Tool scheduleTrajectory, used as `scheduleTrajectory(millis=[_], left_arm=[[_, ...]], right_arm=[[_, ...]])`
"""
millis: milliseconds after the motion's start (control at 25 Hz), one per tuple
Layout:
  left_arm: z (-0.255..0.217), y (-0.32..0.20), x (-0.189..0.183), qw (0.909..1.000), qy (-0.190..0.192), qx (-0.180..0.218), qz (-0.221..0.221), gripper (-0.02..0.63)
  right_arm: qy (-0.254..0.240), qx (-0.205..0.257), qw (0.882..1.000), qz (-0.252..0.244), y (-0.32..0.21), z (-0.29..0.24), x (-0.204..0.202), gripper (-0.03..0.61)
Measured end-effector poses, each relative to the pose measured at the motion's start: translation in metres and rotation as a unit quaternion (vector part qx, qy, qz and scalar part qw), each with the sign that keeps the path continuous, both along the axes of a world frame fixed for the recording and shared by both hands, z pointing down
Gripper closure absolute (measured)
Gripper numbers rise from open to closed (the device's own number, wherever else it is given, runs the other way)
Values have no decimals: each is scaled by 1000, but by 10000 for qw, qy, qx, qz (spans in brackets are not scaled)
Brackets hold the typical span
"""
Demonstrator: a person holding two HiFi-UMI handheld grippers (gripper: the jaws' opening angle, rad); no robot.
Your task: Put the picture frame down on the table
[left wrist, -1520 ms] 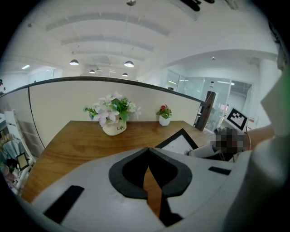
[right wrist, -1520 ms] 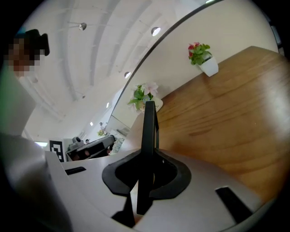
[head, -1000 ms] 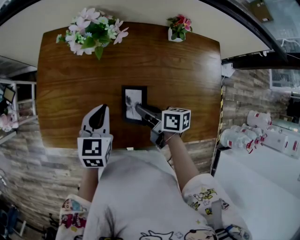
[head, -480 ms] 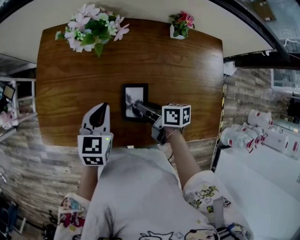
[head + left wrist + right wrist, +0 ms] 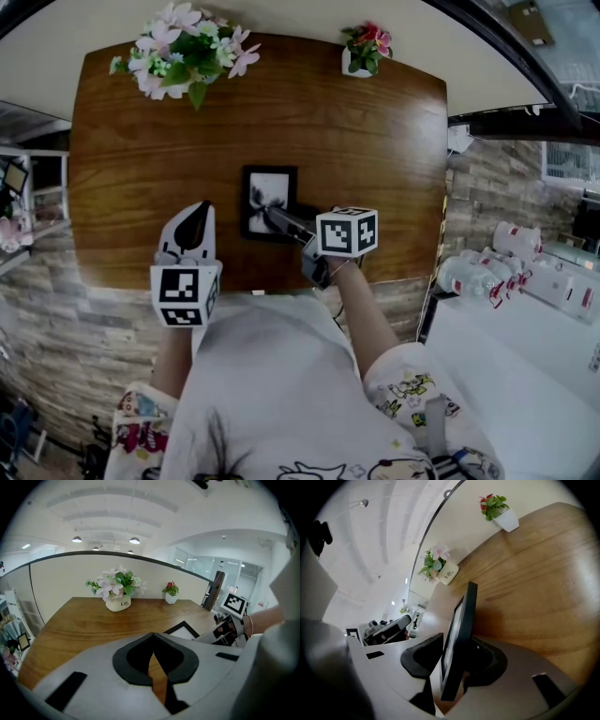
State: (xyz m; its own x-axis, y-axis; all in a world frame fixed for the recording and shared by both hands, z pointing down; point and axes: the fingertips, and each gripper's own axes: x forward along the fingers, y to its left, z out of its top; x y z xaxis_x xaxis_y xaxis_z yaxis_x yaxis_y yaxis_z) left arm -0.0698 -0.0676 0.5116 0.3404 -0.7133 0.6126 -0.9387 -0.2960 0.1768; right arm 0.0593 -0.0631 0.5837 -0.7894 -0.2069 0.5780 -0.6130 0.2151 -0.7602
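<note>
One picture frame (image 5: 268, 187) clamped by right gripper (image 5: 270, 216), left gripper (image 5: 195, 214) jaws together, two plants (image 5: 187, 52) (image 5: 362, 51)

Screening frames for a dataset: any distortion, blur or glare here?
Head view: fisheye bends the table outline. Right gripper view: the picture frame, close to the lens, looks soft and shadows the wood beside it. Left gripper view: black vignetted corners, bright ceiling lamps.
</note>
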Motion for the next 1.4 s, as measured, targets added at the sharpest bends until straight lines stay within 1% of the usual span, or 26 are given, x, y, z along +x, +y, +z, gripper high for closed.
scheduleTrajectory(millis=[200, 360, 480, 720, 920, 1200, 1400], left_arm=[[1, 0, 1, 10000, -3, -41, -36, 611], [-1, -2, 0, 10000, 25, -15, -93, 611], [0, -1, 0, 9999, 29, -43, -122, 611], [2, 0, 1, 9999, 39, -27, -114, 611], [5, 3, 0, 9999, 53, -31, -118, 611], [6, 6, 0, 9999, 37, -61, -107, 611], [6, 7, 1, 9999, 48, -77, -95, 611]], right_arm=[[275, 139, 9995, -80, 0, 4, 3, 432], [312, 268, 9992, -4, -3, 1, 3, 389], [439, 437, 9981, -32, -5, 0, 3, 370], [882, 824, 9924, -228, -7, 4, 5, 349], [1154, 1030, 9877, -234, -8, 7, 10, 333], [1346, 1146, 9840, -221, -7, 10, 15, 322], [1408, 1120, 9836, -132, -9, 10, 21, 322]])
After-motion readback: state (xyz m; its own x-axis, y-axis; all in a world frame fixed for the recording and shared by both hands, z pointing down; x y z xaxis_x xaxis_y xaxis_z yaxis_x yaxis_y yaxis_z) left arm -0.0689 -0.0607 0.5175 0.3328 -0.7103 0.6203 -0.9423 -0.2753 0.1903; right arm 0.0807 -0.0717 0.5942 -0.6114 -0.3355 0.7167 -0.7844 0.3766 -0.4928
